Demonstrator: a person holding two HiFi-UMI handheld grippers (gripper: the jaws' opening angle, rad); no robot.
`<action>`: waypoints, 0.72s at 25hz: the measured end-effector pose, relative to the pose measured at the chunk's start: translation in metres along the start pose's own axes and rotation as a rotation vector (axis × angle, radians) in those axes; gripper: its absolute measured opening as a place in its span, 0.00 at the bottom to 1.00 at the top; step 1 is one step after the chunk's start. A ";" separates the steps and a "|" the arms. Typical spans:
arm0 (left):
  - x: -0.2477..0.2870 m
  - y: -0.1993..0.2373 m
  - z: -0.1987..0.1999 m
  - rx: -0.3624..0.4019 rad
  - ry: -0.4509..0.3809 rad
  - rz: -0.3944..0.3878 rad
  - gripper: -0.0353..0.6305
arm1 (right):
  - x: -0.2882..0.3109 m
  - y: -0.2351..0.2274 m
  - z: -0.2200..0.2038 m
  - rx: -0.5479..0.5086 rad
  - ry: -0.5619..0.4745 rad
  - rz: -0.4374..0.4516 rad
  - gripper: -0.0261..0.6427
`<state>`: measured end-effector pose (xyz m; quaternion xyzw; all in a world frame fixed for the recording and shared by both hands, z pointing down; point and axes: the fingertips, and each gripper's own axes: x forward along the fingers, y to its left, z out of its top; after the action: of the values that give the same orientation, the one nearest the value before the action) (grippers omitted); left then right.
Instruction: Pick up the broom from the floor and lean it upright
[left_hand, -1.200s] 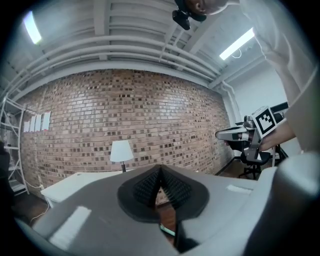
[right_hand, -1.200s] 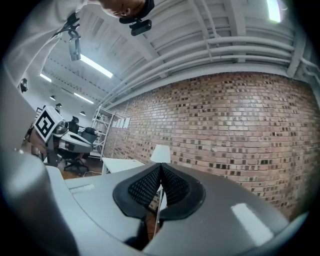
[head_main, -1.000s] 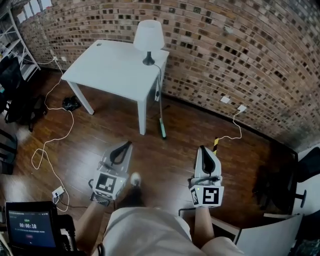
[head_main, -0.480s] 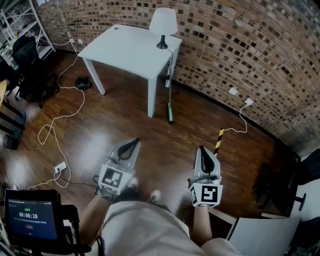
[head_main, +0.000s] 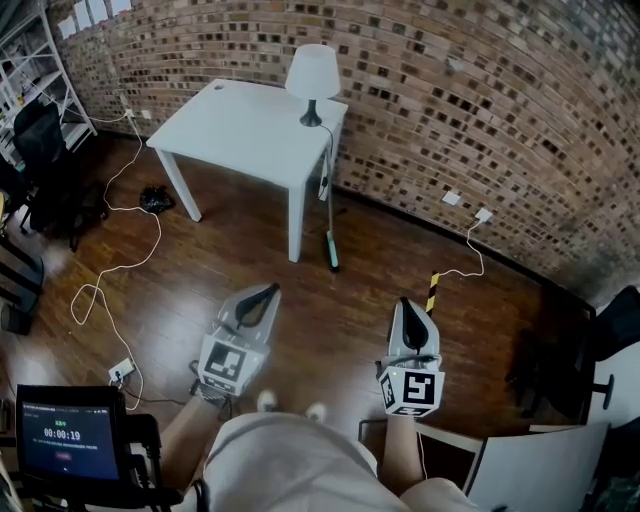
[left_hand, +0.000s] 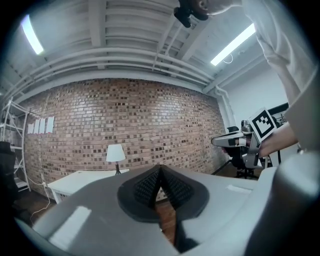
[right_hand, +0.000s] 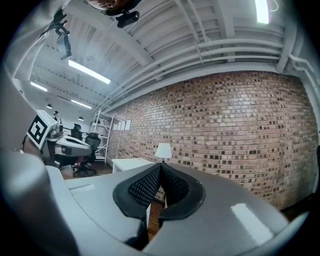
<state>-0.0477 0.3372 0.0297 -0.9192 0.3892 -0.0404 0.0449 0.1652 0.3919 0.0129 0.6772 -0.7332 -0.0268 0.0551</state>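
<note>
The broom stands almost upright, its thin handle against the front right edge of the white table and its green head on the wooden floor. My left gripper is held level below and left of the broom head, well apart from it, shut with nothing between its jaws. My right gripper is level too, to the right of the broom, shut and empty. In the left gripper view the pads meet, and in the right gripper view the pads do too.
A white lamp stands on the table by the brick wall. A white cable loops over the floor at left. A yellow-black striped post stands near the right gripper. Office chairs sit at left and right.
Both grippers stayed shut and empty while they were carried a little across the room. The person's feet shifted. The broom stayed leaned on the table.
</note>
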 end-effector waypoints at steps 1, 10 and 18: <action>0.002 0.003 0.001 0.001 -0.004 -0.003 0.05 | 0.004 0.001 0.001 -0.002 0.000 -0.001 0.06; 0.007 0.024 0.008 -0.008 -0.022 0.007 0.06 | 0.024 0.009 0.002 0.004 0.002 0.007 0.06; 0.007 0.035 0.002 0.011 -0.012 0.016 0.06 | 0.034 0.015 0.005 -0.017 0.007 0.024 0.06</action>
<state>-0.0672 0.3080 0.0238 -0.9160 0.3961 -0.0366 0.0527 0.1473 0.3595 0.0110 0.6679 -0.7409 -0.0303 0.0637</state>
